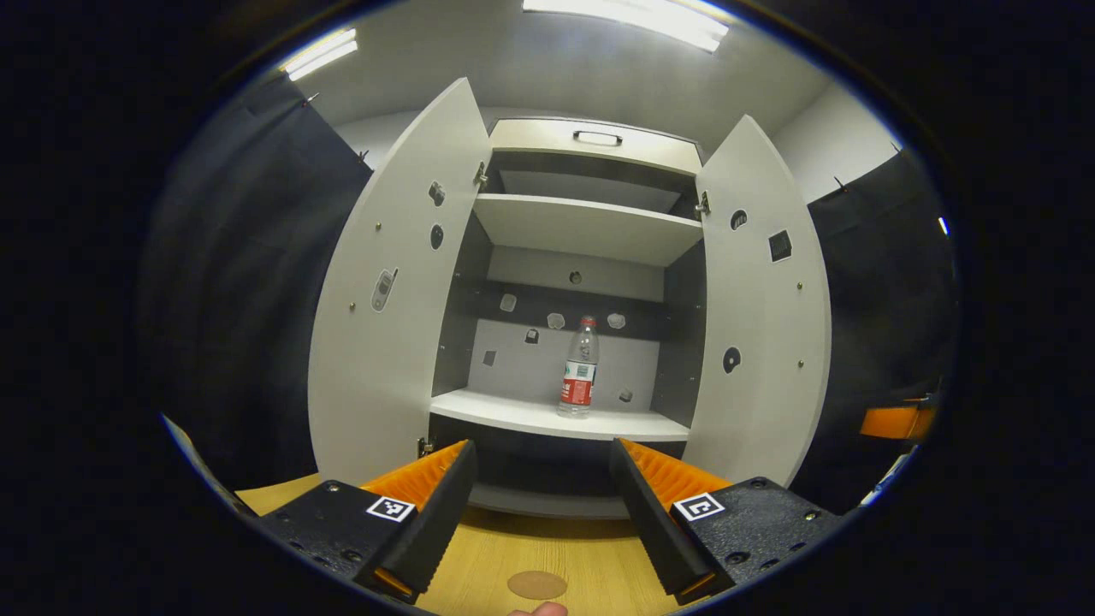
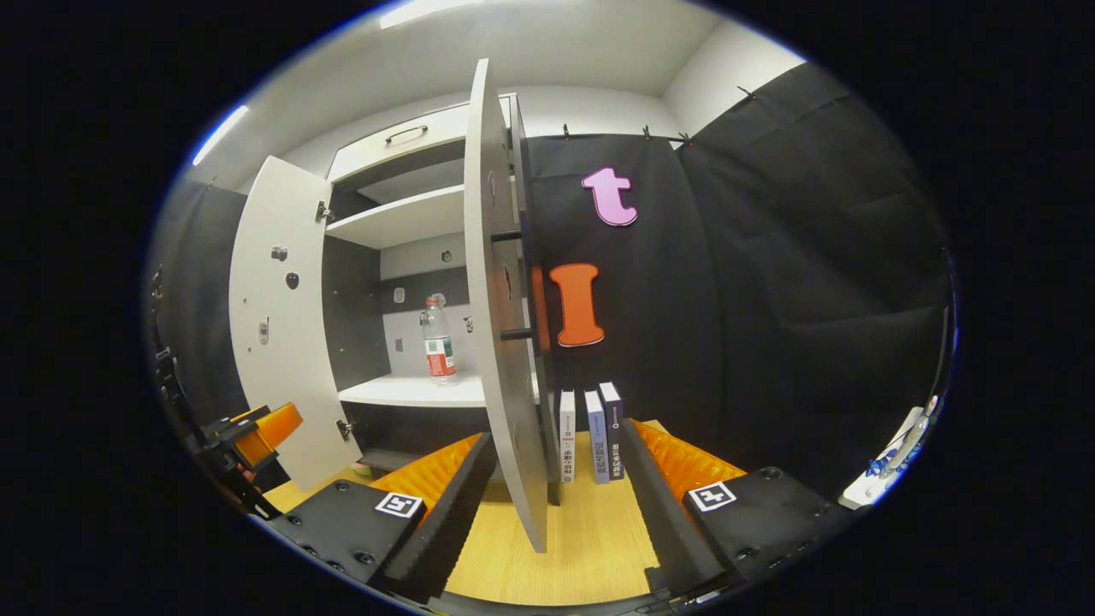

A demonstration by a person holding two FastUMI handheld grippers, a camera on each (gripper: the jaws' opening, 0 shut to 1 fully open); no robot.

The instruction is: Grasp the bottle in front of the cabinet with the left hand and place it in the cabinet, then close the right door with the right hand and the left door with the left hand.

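Left gripper [image 1: 543,513], seen in the left gripper view: fingers spread wide and holding nothing, poised over the wooden bench [image 1: 547,547], on which a small round disc [image 1: 536,585] lies between them. Straight ahead stands the cabinet [image 1: 590,282] with both doors swung open: the left door [image 1: 385,299] and the right door [image 1: 761,316] flank the interior. The bottle [image 1: 580,368], clear with a red label, stands upright on the lower shelf [image 1: 556,419], a little right of centre and near the back panel. An upper shelf [image 1: 590,227] lies above it, and a drawer front with a handle [image 1: 597,137] tops the cabinet. The other gripper shows as a sliver at the far right edge.

Right gripper [image 2: 556,505], seen in the right gripper view: fingers likewise spread wide, gripping nothing. The free edge of the right door [image 2: 500,325] stands between the two fingers, seen almost edge-on; whether either finger touches it cannot be told. Behind the door, three books [image 2: 590,432] stand upright on the bench [image 2: 582,547] against the black cloth wall. To the left, the bottle [image 2: 438,342] stands on the lower shelf [image 2: 411,392], with the left door [image 2: 278,325] beyond and the left gripper [image 2: 257,436] at the lower left.
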